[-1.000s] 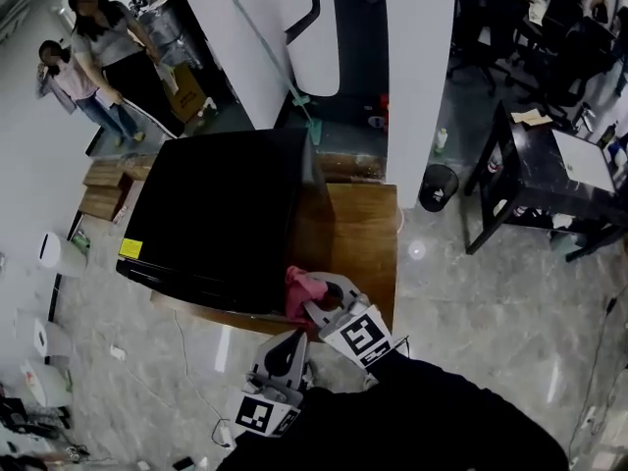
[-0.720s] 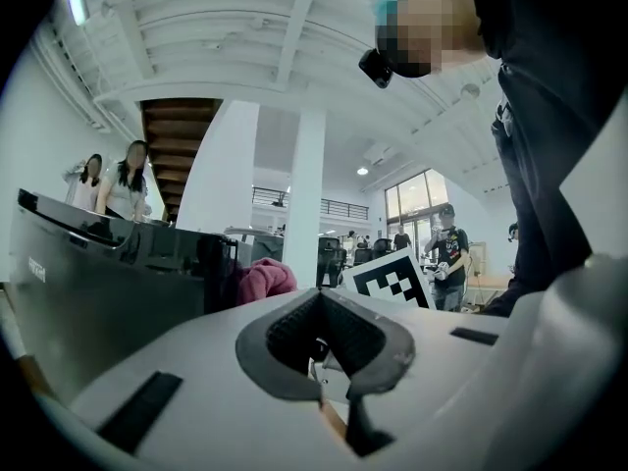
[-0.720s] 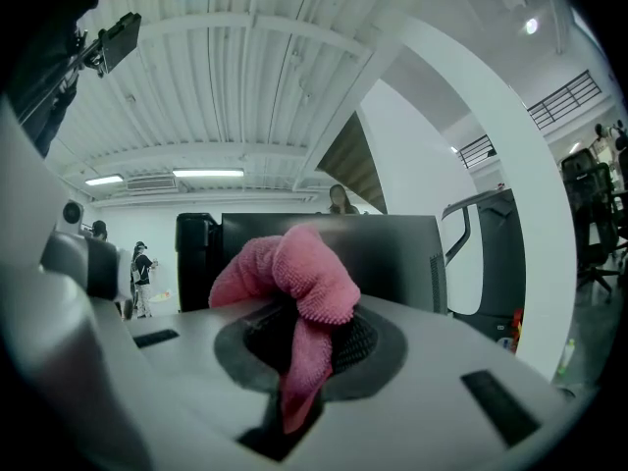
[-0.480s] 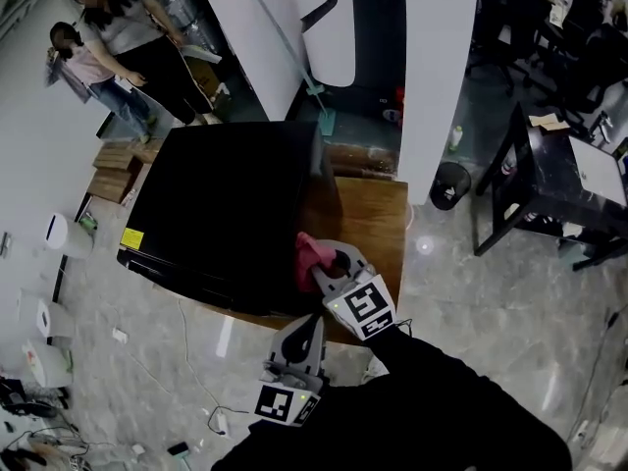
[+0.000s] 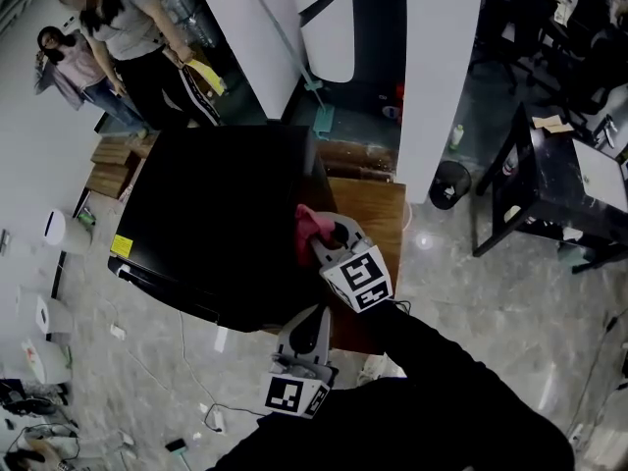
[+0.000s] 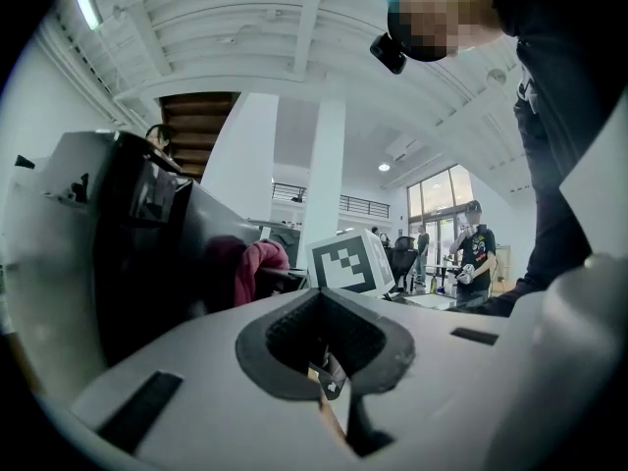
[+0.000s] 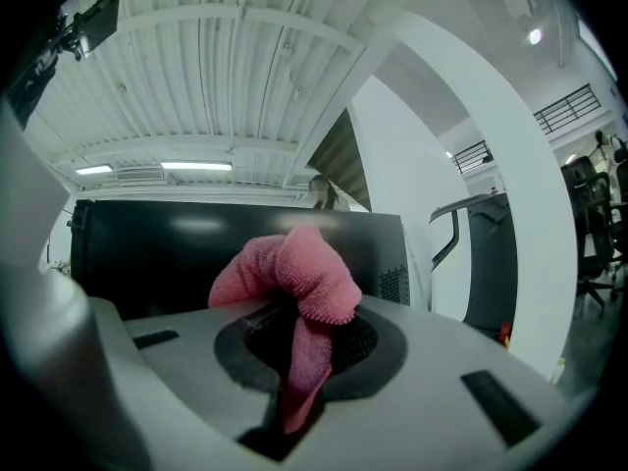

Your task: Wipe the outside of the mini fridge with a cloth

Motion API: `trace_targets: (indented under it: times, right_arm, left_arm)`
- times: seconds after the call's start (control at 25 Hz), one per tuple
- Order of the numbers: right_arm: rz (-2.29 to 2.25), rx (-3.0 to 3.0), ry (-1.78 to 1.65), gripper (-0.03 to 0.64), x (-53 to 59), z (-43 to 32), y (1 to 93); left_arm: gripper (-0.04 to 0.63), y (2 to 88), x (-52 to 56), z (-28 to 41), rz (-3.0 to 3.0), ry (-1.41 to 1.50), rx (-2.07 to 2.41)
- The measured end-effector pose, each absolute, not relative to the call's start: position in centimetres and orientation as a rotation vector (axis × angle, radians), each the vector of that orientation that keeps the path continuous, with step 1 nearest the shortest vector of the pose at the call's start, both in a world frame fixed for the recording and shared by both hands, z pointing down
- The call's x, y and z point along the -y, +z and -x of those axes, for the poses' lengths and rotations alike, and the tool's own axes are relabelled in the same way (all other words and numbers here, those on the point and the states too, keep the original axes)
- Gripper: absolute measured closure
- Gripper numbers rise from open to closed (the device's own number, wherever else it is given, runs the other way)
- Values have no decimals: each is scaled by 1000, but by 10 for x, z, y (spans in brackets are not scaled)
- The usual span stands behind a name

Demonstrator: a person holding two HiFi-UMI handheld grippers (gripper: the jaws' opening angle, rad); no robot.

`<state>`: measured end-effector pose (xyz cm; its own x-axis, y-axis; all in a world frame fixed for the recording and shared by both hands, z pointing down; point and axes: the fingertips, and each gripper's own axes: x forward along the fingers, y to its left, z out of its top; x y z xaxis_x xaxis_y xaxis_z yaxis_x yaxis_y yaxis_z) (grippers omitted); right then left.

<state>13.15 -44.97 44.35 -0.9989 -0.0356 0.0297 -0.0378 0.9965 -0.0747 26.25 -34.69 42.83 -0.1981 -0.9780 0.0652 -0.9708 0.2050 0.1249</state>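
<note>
The black mini fridge point(image 5: 216, 214) stands on a wooden table point(image 5: 378, 219). My right gripper point(image 5: 329, 238) is shut on a pink cloth point(image 5: 310, 224), and the cloth presses against the fridge's right side. In the right gripper view the cloth point(image 7: 294, 283) bunches out of the shut jaws point(image 7: 299, 346) in front of the dark fridge wall point(image 7: 177, 248). My left gripper point(image 5: 306, 334) hangs lower, off the table's near edge, shut with nothing in it point(image 6: 329, 361). Its view shows the fridge point(image 6: 147, 253), the cloth point(image 6: 257, 268) and the right gripper's marker cube point(image 6: 345, 261).
Two people point(image 5: 118, 27) stand beyond the fridge at the far left. A broom point(image 5: 294, 57) leans on a white pillar behind it. A black bin point(image 5: 449, 184) and a black desk point(image 5: 559, 180) are to the right. Wooden crates point(image 5: 108, 170) and a floor cable point(image 5: 186, 361) lie left.
My right gripper has carried the pink cloth from the fridge's near corner farther back along its right side. The left gripper stays low by the table's edge.
</note>
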Motion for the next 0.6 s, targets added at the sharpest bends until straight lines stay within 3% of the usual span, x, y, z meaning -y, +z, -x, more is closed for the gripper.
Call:
trace_targets:
  times: [0.6]
  right_arm:
    - [-179,3060,123,569,545,-87,462]
  left_arm:
    - [591,443,397,-248,-1862,-59,2355]
